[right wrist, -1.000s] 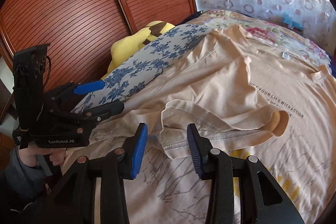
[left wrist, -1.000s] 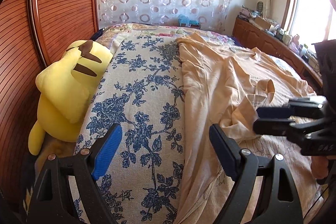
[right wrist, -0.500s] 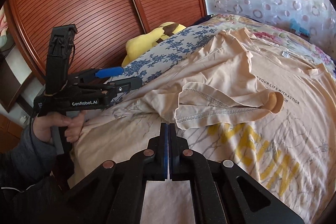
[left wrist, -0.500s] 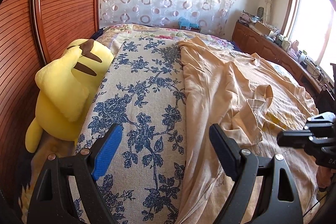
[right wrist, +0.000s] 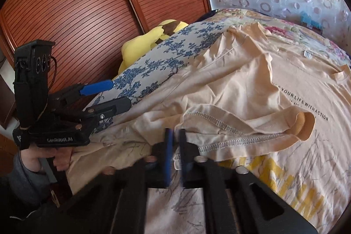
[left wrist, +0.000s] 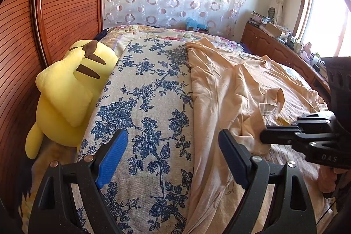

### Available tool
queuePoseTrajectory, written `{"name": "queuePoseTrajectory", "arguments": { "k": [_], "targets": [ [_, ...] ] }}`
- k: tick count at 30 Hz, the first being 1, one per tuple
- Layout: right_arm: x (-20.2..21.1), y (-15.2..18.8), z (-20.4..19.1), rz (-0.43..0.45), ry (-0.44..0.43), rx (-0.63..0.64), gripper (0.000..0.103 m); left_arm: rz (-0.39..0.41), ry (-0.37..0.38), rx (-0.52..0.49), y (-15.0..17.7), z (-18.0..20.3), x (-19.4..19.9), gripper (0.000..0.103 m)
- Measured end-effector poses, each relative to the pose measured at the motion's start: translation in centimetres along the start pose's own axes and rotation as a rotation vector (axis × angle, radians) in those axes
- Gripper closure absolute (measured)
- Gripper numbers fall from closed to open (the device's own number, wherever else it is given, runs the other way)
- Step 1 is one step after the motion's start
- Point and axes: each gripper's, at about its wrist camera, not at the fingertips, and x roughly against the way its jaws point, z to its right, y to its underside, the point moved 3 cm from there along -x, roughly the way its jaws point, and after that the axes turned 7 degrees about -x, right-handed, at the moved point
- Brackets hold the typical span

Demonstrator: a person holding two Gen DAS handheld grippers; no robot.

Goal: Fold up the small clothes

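A beige T-shirt (left wrist: 221, 89) (right wrist: 241, 80) with black and yellow print lies spread on the bed, one edge draped up against a floral pillow. Its sleeve (right wrist: 252, 126) is folded over onto the chest. My right gripper (right wrist: 175, 152) is shut on the sleeve's stitched hem, a bit of pale cloth pinched between the blue pads. In the left wrist view the right gripper (left wrist: 266, 137) reaches in from the right to the sleeve's edge. My left gripper (left wrist: 173, 155) (right wrist: 107, 94) hangs open over the pillow, left of the shirt, holding nothing.
A blue-flowered pillow (left wrist: 149, 91) lies along the shirt's left side, with a yellow plush toy (left wrist: 70, 93) beyond it against ribbed wooden doors (left wrist: 65, 3). A low wooden cabinet (left wrist: 276, 47) with clutter runs along the window side. A sleeved hand (right wrist: 33, 159) holds the left gripper.
The right gripper's jaws closed, drew back from the sleeve, then came forward again onto its hem. The left gripper stayed where it was, still open.
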Motion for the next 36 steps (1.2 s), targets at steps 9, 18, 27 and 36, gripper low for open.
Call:
{"name": "queuePoseTrajectory", "arguments": {
  "k": [9,18,27,36],
  "targets": [
    [3.9,3.2,-0.6,0.023,-0.036,0.023,0.102,-0.01,-0.001,-0.01,0.0,0.1,-0.1,0.017],
    [5.8,3.9,0.7,0.072,0.057,-0.013,0.089,-0.027,-0.006,-0.03,0.1,0.5,-0.3,0.017],
    [12.3,5.8,4.1,0.192,0.187,-0.081,0.058,-0.017,-0.05,-0.099,-0.3,1.7,0.2,0.017],
    [19.3,10.3,9.2,0.274,0.366,-0.229,0.056,0.039,0.036,-0.17,-1.5,5.6,2.2,0.017]
  ]
}}
